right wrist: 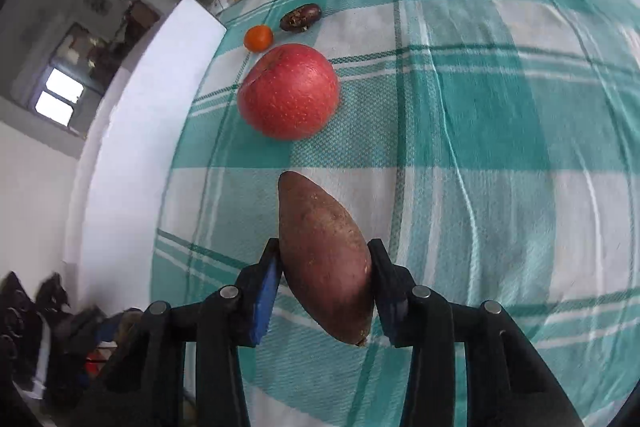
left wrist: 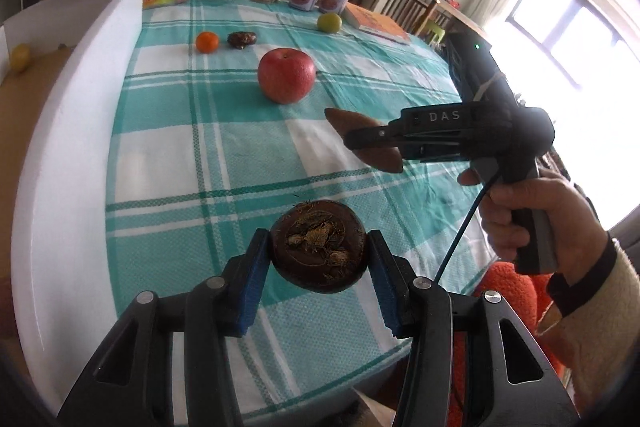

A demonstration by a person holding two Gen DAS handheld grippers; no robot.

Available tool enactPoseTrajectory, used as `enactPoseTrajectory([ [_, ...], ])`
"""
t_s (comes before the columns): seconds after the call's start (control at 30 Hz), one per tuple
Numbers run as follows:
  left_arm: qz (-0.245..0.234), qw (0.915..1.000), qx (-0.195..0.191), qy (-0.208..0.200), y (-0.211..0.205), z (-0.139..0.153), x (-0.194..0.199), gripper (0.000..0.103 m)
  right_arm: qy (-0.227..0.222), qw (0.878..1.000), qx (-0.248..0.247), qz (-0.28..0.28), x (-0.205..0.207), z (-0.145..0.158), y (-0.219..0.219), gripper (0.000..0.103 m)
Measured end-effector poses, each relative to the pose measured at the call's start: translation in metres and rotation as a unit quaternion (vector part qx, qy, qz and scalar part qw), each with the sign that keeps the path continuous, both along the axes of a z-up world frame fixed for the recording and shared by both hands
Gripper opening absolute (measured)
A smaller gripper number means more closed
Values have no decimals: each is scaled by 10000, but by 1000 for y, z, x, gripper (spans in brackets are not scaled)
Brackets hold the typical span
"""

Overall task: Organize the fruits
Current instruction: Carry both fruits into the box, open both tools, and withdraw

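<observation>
Above the checked tablecloth [right wrist: 500,147], the left gripper [left wrist: 319,259] clamps a hard, light water chestnut [left wrist: 319,247] while the right gripper [right wrist: 326,279] squeezes a firm, heavier sweet potato [right wrist: 320,251] mid-body, apple [right wrist: 289,97] at eleven o'clock.

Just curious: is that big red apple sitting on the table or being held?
On the table. The red apple rests on the checked tablecloth, untouched by either gripper.

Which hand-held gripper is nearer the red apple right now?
Right. The right hand-held gripper, shut on the sweet potato, hangs just short of the red apple. The left hand-held gripper, holding a dark brown fruit, sits farther back near the table edge.
</observation>
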State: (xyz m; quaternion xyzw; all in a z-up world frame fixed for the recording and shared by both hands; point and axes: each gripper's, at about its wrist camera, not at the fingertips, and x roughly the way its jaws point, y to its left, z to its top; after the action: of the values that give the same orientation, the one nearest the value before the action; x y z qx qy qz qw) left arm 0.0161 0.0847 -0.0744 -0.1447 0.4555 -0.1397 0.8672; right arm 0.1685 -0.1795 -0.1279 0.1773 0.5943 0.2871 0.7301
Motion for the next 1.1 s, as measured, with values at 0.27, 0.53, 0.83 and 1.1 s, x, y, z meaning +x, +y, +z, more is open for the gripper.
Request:
enactPoseTrajectory([
  [0.27,534,9960,-503,-501,53,58,-25,50,32,9882,1504,275,-50,42,49,43],
  [0.53,2362,9698,559,-237,172,48,-35,50,-877,9754,951,1785,-79,100,227,43],
  [0.83,3131,9447,972,66,208,29,-45,73,-1822,9651,207,1872,-81,103,283,50],
  [1.1,2164,9708,647,-807,131,71,-24,89,-3405,9377,-572,374,-72,139,159,97],
])
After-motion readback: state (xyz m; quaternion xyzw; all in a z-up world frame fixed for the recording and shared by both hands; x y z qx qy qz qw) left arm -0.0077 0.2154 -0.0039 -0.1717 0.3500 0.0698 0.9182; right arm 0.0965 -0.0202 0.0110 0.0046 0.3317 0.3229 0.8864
